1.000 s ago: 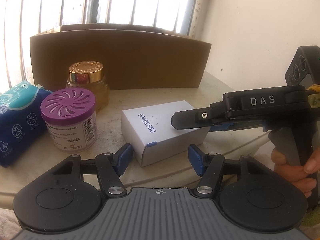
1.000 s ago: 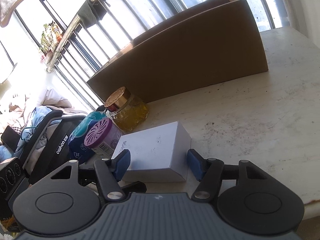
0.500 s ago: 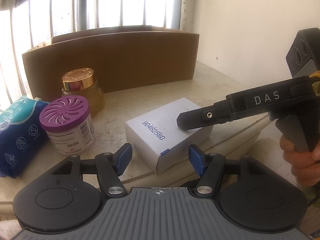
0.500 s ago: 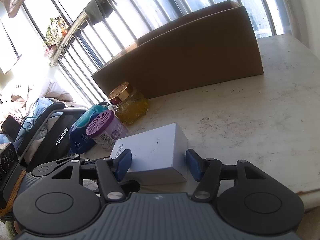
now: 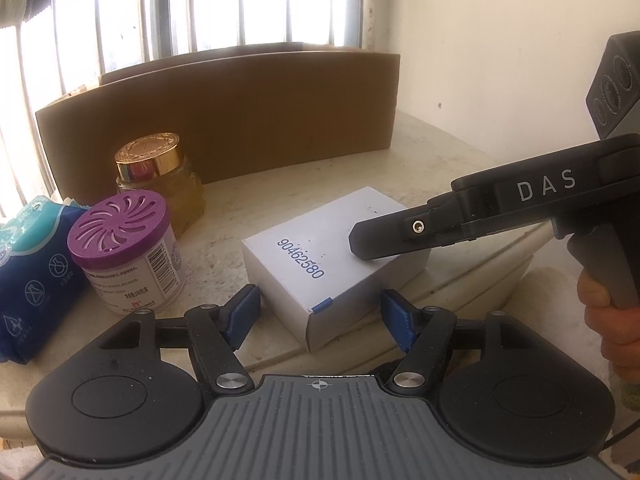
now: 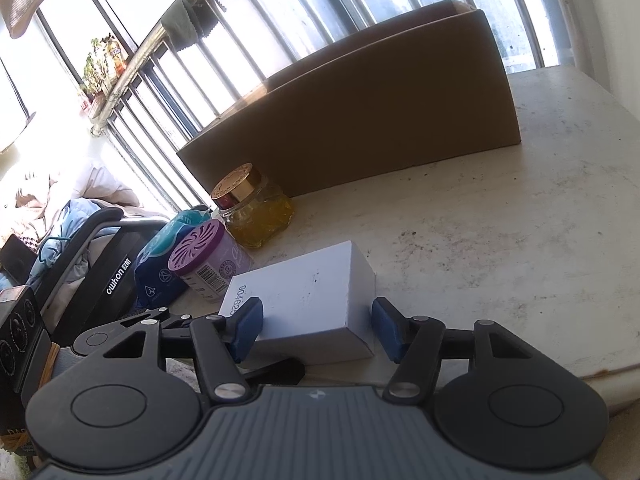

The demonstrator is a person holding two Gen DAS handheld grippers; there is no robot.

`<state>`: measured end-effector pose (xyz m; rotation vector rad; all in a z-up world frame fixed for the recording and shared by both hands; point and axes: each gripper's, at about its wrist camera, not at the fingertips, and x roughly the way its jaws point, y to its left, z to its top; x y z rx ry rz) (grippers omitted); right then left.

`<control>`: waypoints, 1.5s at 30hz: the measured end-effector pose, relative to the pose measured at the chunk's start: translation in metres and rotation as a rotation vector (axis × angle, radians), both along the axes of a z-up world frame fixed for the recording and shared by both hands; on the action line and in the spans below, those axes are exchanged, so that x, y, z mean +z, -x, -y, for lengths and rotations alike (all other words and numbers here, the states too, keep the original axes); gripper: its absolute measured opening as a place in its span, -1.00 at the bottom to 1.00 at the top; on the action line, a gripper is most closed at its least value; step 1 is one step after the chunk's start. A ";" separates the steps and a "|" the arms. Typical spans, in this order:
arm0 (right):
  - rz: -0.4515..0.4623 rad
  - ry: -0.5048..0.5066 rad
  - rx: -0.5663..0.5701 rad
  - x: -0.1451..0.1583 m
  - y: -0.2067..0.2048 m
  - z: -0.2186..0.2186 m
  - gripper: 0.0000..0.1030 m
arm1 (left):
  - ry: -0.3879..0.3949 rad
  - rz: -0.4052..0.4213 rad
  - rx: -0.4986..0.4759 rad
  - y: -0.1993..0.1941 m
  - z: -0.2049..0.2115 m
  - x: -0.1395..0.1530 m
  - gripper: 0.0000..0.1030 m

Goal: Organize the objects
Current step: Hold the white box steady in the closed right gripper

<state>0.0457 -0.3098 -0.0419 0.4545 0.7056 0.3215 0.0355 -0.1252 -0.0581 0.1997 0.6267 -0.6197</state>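
White box (image 6: 308, 300) lay low and centre in my right view on the table (image 6: 500, 240), and over the last second my right tongs (image 6: 316, 330) had crept in, wide open, to straddle it, while my left tongs (image 5: 320, 316) waited open, so a grasp looked close.
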 end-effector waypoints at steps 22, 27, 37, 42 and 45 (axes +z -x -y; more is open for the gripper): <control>-0.029 0.013 -0.044 0.007 0.002 -0.013 0.28 | 0.027 -0.022 0.054 0.005 -0.003 0.007 0.34; -0.024 0.017 -0.042 0.010 0.001 -0.014 0.28 | 0.029 -0.015 0.057 0.006 -0.003 0.008 0.34; -0.002 0.028 -0.046 0.017 -0.002 -0.012 0.28 | 0.039 0.011 0.056 0.006 0.000 0.013 0.34; 0.009 0.035 -0.045 0.016 -0.005 -0.008 0.28 | 0.040 0.016 0.051 0.003 0.004 0.012 0.34; 0.007 0.037 -0.039 0.012 -0.008 -0.006 0.28 | 0.032 0.006 0.049 0.001 0.004 0.008 0.34</control>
